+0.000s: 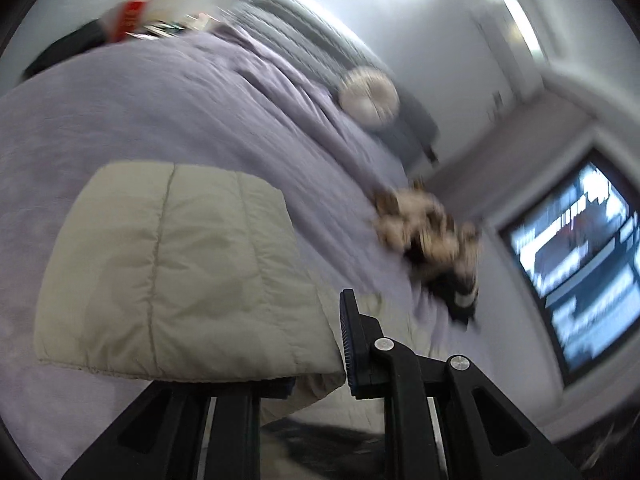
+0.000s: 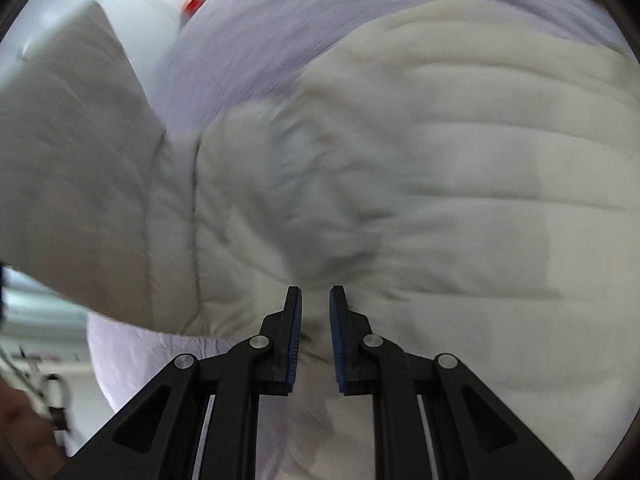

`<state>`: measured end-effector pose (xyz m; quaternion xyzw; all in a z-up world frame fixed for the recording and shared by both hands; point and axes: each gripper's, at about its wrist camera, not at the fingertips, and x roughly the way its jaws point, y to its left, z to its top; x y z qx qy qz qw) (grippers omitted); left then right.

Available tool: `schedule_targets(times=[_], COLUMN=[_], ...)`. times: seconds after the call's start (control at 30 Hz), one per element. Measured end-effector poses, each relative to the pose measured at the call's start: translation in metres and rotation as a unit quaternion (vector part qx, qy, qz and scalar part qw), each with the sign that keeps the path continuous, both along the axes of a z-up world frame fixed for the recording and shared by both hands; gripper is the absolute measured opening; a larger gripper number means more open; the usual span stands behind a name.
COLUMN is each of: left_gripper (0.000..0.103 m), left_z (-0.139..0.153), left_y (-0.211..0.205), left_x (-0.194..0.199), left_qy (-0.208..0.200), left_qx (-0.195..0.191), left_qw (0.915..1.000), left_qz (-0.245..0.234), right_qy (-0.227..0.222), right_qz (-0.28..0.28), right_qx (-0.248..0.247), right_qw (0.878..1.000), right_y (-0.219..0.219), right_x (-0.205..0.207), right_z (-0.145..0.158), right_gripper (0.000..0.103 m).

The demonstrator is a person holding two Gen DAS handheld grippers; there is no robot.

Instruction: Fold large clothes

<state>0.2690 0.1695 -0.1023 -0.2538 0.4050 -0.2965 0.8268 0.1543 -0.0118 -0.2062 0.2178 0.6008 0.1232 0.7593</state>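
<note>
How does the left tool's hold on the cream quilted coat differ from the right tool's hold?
The left tool grips a flat, lifted panel of the cream quilted coat by its edge, which hides one finger; the right tool pinches a bunched fold of the coat's body, both fingers showing. The left tool's panel hangs above the lilac bedspread; the right tool's part looks to lie on it. Both are shut on the coat.

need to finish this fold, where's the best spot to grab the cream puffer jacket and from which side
Grip the quilted jacket at a thin hemmed edge, not the puffy middle: the padding is too thick to pinch. The right gripper already pinches a gathered ridge of it from above. Come in low from the side where an edge lies loose on the lilac bedspread.
</note>
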Motion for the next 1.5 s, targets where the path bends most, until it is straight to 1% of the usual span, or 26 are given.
schedule_targets(times=[0.1, 0.17, 0.23, 0.3, 0.33, 0.37, 0.4, 0.5, 0.57, 0.6, 0.63, 0.67, 0.7, 0.77, 0.8, 0.83, 0.87, 0.9, 1.0, 1.07, 1.1, 1.17, 1.23, 1.37, 1.4, 1.5], left_gripper=[0.020, 0.020, 0.020, 0.020, 0.020, 0.020, 0.020, 0.020, 0.025, 0.053, 0.088, 0.095, 0.096, 0.096, 0.096, 0.096, 0.096, 0.096, 0.096, 0.096, 0.096, 0.096, 0.096, 0.096, 0.096, 0.096], left_z=[-0.015, -0.032, -0.048, -0.064, -0.071, -0.073, -0.076, -0.081, -0.080, -0.076, -0.072, -0.073, -0.067, -0.064, -0.063, -0.061, -0.059, -0.056, -0.052, -0.051, -0.051, -0.058, -0.069, -0.092, -0.097, -0.105], left_y=[-0.055, -0.095, -0.138, -0.175, -0.192, -0.205, -0.218, -0.231, -0.232, -0.230, -0.227, -0.228, -0.224, -0.217, -0.212, -0.205, -0.197, -0.184, -0.145, -0.112, -0.102, -0.080, -0.062, -0.053, -0.055, -0.057], left_x=[-0.008, -0.018, -0.031, -0.043, -0.050, -0.057, -0.066, -0.087, -0.099, -0.101, -0.105, -0.105, -0.110, -0.115, -0.117, -0.118, -0.117, -0.117, -0.116, -0.113, -0.112, -0.107, -0.105, -0.101, -0.098, -0.090], left_qy=[0.016, 0.018, 0.014, 0.008, 0.005, 0.001, -0.013, -0.049, -0.060, -0.066, -0.077, -0.088, -0.106, -0.105, -0.094, -0.082, -0.071, -0.057, -0.029, -0.017, -0.012, 0.003, 0.023, 0.041, 0.045, 0.050], left_qx=[0.032, 0.089, 0.163, 0.235, 0.276, 0.301, 0.334, 0.393, 0.416, 0.421, 0.426, 0.429, 0.433, 0.440, 0.439, 0.434, 0.426, 0.412, 0.389, 0.389, 0.391, 0.406, 0.418, 0.452, 0.453, 0.458], left_qw=[0.9980, 0.9923, 0.9793, 0.9596, 0.9464, 0.9378, 0.9257, 0.9004, 0.8895, 0.8875, 0.8866, 0.8859, 0.8833, 0.8799, 0.8815, 0.8857, 0.8917, 0.9012, 0.9176, 0.9207, 0.9200, 0.9139, 0.9079, 0.8909, 0.8901, 0.8871], left_qz=[-0.052, -0.084, -0.120, -0.155, -0.167, -0.173, -0.177, -0.179, -0.179, -0.175, -0.163, -0.154, -0.144, -0.147, -0.147, -0.142, -0.134, -0.123, -0.074, -0.030, -0.018, 0.010, 0.019, 0.019, 0.020, 0.033], right_qy=[-0.008, -0.008, -0.005, 0.002, 0.006, 0.010, 0.016, 0.026, 0.026, 0.023, 0.020, 0.018, 0.016, 0.012, 0.010, 0.010, 0.009, 0.005, -0.016, -0.037, -0.057, -0.090, -0.121, -0.170, -0.180, -0.192], right_qz=[-0.059, -0.095, -0.117, -0.135, -0.144, -0.151, -0.160, -0.173, -0.177, -0.177, -0.179, -0.181, -0.184, -0.186, -0.187, -0.186, -0.183, -0.179, -0.154, -0.128, -0.101, -0.049, 0.006, 0.099, 0.114, 0.128], right_qx=[-0.020, -0.041, -0.061, -0.073, -0.077, -0.077, -0.075, -0.066, -0.060, -0.058, -0.055, -0.053, -0.052, -0.054, -0.055, -0.056, -0.059, -0.063, -0.078, -0.094, -0.110, -0.145, -0.186, -0.293, -0.318, -0.362], right_qw=[0.998, 0.995, 0.991, 0.988, 0.987, 0.985, 0.984, 0.982, 0.982, 0.982, 0.982, 0.982, 0.981, 0.981, 0.981, 0.981, 0.981, 0.982, 0.985, 0.987, 0.987, 0.984, 0.975, 0.936, 0.924, 0.903], right_y=[-0.064, -0.107, -0.142, -0.168, -0.181, -0.189, -0.199, -0.218, -0.225, -0.227, -0.230, -0.234, -0.238, -0.247, -0.249, -0.251, -0.251, -0.250, -0.236, -0.220, -0.204, -0.174, -0.140, -0.075, -0.062, -0.042], right_x=[-0.023, -0.040, -0.056, -0.071, -0.079, -0.085, -0.093, -0.105, -0.112, -0.112, -0.112, -0.112, -0.111, -0.123, -0.122, -0.123, -0.122, -0.121, -0.113, -0.107, -0.100, -0.089, -0.079, -0.059, -0.054, -0.043], right_z=[0.020, 0.027, 0.030, 0.030, 0.028, 0.026, 0.022, 0.017, 0.018, 0.020, 0.022, 0.023, 0.023, 0.026, 0.027, 0.027, 0.028, 0.030, 0.041, 0.049, 0.056, 0.066, 0.072, 0.065, 0.061, 0.049], right_gripper=[0.016, 0.016, 0.016, 0.016, 0.016, 0.016, 0.016, 0.016, 0.016, 0.016, 0.016, 0.016, 0.017, 0.019, 0.027, 0.033, 0.047, 0.059, 0.071, 0.078, 0.079, 0.079, 0.079, 0.079, 0.079, 0.079])
